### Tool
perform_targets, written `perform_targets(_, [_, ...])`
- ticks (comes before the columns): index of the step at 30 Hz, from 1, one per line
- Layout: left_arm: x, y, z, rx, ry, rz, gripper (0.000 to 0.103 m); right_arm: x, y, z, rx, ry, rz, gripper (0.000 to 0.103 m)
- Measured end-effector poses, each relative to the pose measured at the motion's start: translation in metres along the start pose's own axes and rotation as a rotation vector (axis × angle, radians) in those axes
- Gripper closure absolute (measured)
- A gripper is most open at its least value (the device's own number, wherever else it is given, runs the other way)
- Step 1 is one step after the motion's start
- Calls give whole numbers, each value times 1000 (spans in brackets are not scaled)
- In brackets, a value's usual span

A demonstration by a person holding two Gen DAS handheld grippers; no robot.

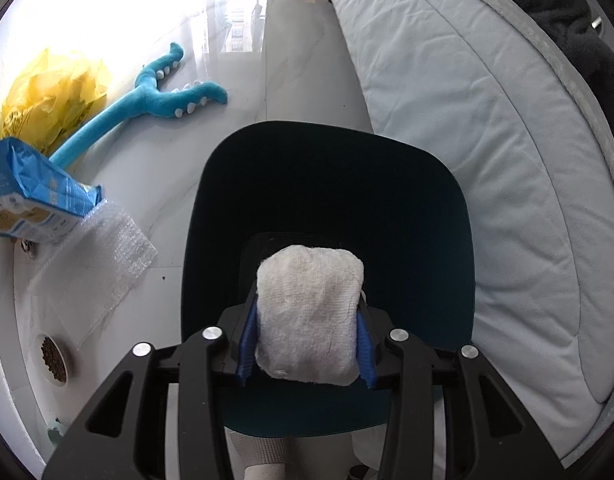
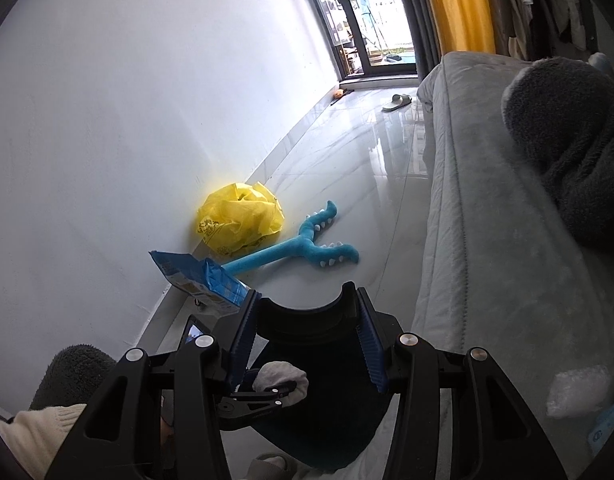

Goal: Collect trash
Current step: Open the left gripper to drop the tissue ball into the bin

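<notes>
My left gripper (image 1: 307, 320) is shut on a crumpled white paper towel wad (image 1: 309, 316) and holds it over the mouth of a dark teal trash bin (image 1: 435, 208) on the floor. In the right wrist view the wad (image 2: 281, 376) and the left gripper show inside the bin's opening. My right gripper (image 2: 307, 340) is shut on the bin's rim (image 2: 307, 312), one finger on each side of the wall. A blue snack bag (image 1: 35, 196) (image 2: 203, 276), a crumpled yellow plastic bag (image 1: 55, 92) (image 2: 239, 220) and a sheet of bubble wrap (image 1: 95, 264) lie on the floor.
A blue plush toy (image 1: 155, 100) (image 2: 307, 248) lies by the yellow bag near the white wall (image 2: 127, 120). A grey-white sofa (image 1: 487, 140) (image 2: 487, 220) runs along the right. A small bowl of pet kibble (image 1: 53, 358) sits at lower left. A slipper (image 2: 399, 102) lies far off.
</notes>
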State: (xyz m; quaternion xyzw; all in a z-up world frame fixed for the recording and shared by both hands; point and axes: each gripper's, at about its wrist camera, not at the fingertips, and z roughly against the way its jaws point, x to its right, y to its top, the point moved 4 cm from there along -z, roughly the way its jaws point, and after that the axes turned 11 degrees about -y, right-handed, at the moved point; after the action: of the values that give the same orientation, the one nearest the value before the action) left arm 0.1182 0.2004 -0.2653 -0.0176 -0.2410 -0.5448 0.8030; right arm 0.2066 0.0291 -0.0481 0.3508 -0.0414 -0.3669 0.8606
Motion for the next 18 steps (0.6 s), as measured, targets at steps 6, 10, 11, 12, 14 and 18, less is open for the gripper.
perform_targets(6, [-11, -2, 8, -6, -26, 37, 37, -12, -20, -50, -133, -26, 46, 55])
perform_targets(10, [-17, -2, 22, 21, -42, 57, 27, -20, -35, -75, -209, -38, 68, 55])
perform_targets(11, [-18, -2, 26, 32, -44, 66, 27, -22, -38, -79, -223, -42, 71, 55])
perform_targets(12, [-19, -2, 30, 39, -43, 69, 26, -23, -41, -83, -237, -48, 74, 55])
perform_targets(14, [-20, -2, 39, 56, -40, 68, 24, -22, -49, -93, -269, -66, 83, 55])
perform_targets(18, [-24, -1, 58, 97, -34, 65, 22, -23, -64, -113, -330, -88, 93, 55])
